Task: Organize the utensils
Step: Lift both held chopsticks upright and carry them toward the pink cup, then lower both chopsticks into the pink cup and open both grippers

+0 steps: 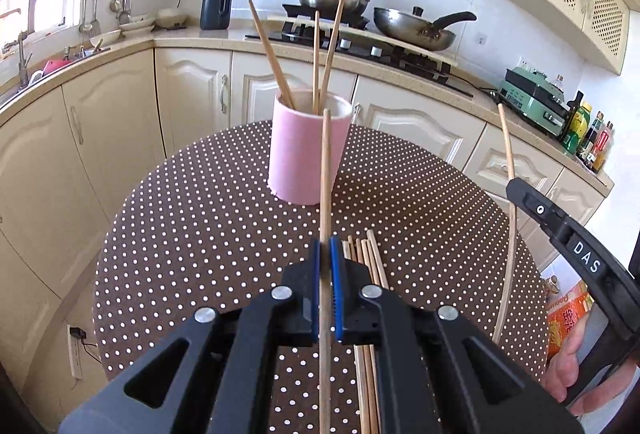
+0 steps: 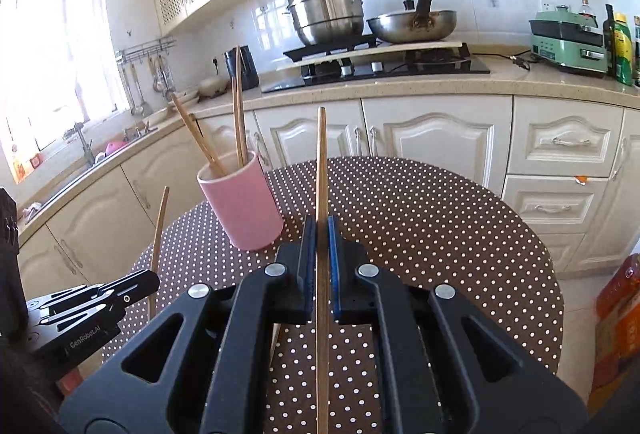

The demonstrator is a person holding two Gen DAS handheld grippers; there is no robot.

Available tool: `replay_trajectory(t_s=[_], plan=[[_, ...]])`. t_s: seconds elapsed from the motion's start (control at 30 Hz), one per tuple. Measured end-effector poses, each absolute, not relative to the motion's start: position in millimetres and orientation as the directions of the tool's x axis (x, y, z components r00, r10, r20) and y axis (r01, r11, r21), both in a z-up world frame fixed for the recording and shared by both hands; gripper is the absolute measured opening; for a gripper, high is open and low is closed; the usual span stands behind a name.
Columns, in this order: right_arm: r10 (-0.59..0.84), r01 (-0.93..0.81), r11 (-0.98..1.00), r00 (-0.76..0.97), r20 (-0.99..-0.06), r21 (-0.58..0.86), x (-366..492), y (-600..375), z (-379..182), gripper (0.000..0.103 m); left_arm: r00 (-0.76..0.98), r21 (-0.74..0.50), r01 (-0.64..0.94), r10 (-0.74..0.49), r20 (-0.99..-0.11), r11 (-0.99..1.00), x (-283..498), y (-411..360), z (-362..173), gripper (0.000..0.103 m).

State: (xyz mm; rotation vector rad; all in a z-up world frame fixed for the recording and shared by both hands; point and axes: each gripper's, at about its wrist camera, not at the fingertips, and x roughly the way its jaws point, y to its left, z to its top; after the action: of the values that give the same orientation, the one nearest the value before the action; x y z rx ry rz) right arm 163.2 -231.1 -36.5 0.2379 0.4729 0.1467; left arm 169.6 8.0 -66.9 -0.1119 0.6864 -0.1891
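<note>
Left gripper (image 1: 325, 246): blue-padded jaws clenched on a single wooden chopstick (image 1: 325, 170), which runs straight forward along the fingers, tip up, over the table. Just right of and below the jaws, a bundle of loose chopsticks (image 1: 370, 262) lies flat on the polka-dot tablecloth (image 1: 200, 234), partly hidden under the gripper body.

Right gripper (image 2: 321, 230): jaws likewise clamped on a second chopstick (image 2: 321, 162), pointing forward and up. In the left wrist view the right gripper shows at the far right edge with this stick rising from it; a bit of the person's hand (image 1: 568, 362) shows at its handle.

Mid-distance: pink cylindrical holder (image 1: 306, 150) standing upright on the round table, ahead of the left gripper and front-left of the right one. It holds three chopsticks (image 1: 318, 62), leaning apart, ends above the rim.

Far: cream cabinets (image 2: 436, 138) under a stone counter. On the hob (image 2: 380, 68), a steel stacked steamer pot (image 2: 326, 12) beside a steel frying pan (image 2: 412, 24) with black handle. Right of the hob, a green countertop appliance (image 2: 568, 42) and bottles (image 2: 620, 46). Left, a dark kettle (image 1: 216, 6) and the sink (image 1: 24, 74) under the window.
</note>
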Motion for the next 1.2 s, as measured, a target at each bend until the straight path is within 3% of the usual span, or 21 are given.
replay_trajectory(t_s=[1.2], plan=[[0.199, -0.12, 0.941, 0.952, -0.231, 0.318, 168.0, -225.2, 46.6, 0.007, 0.876, -0.121, 0.129, -0.171, -0.452, 0.984, 162.3, 11.3, 18.3, 0.006]])
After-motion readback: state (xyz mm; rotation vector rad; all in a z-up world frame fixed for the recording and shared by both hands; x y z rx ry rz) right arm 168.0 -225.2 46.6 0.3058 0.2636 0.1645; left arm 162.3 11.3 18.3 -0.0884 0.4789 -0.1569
